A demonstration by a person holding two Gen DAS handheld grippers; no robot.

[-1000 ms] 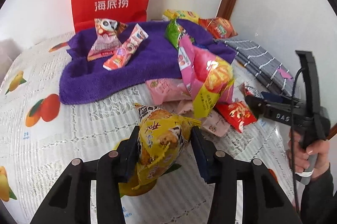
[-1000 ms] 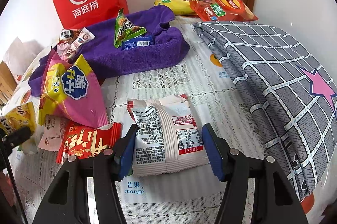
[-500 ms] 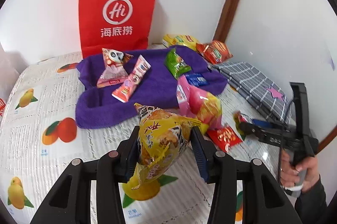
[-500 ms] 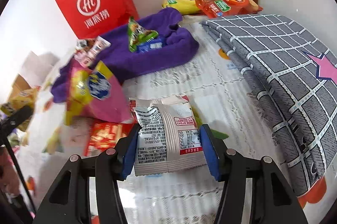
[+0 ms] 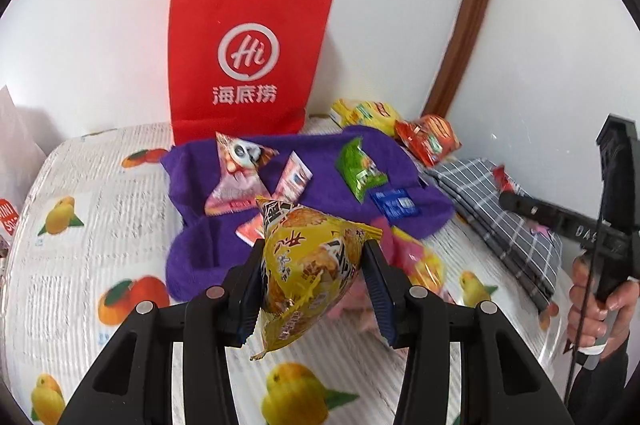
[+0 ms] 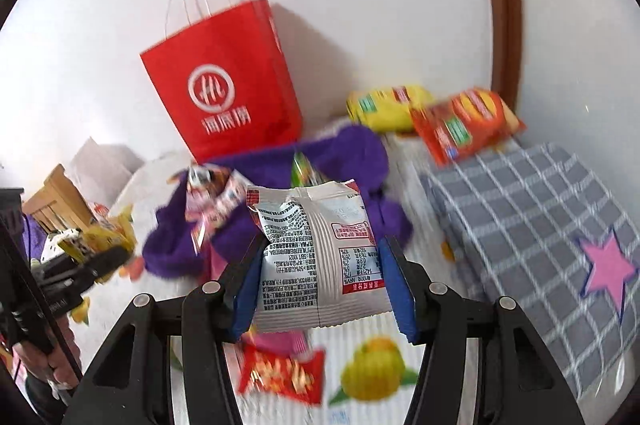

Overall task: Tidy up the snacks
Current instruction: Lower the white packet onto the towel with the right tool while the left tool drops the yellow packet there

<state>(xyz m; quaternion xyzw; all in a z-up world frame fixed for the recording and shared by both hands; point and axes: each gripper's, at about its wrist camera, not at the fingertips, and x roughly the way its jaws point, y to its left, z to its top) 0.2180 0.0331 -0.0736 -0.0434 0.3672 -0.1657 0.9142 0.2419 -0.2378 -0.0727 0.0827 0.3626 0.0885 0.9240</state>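
Observation:
My left gripper (image 5: 312, 285) is shut on a yellow snack bag (image 5: 310, 265) and holds it above the table. My right gripper (image 6: 322, 285) is shut on a white snack packet (image 6: 320, 265), its printed back facing me, lifted off the table. A purple towel (image 5: 320, 161) lies behind both, with a panda packet (image 5: 236, 165), a pink stick packet (image 5: 294, 179), a green packet (image 5: 360, 169) and a blue packet (image 5: 394, 205) on it. The right gripper also shows at the right of the left wrist view (image 5: 560, 221).
A red paper bag (image 5: 244, 61) stands against the wall behind the towel. Yellow (image 6: 384, 107) and orange (image 6: 464, 125) chip bags lie in the corner. A folded grey checked cloth (image 6: 540, 225) lies right. A pink bag (image 5: 416, 257) and a red packet (image 6: 280, 373) lie on the fruit-print tablecloth (image 5: 80, 265).
Both grippers have risen and pulled back with their packets, which now hang above the table. The towel and red bag show lower and farther off in both views.

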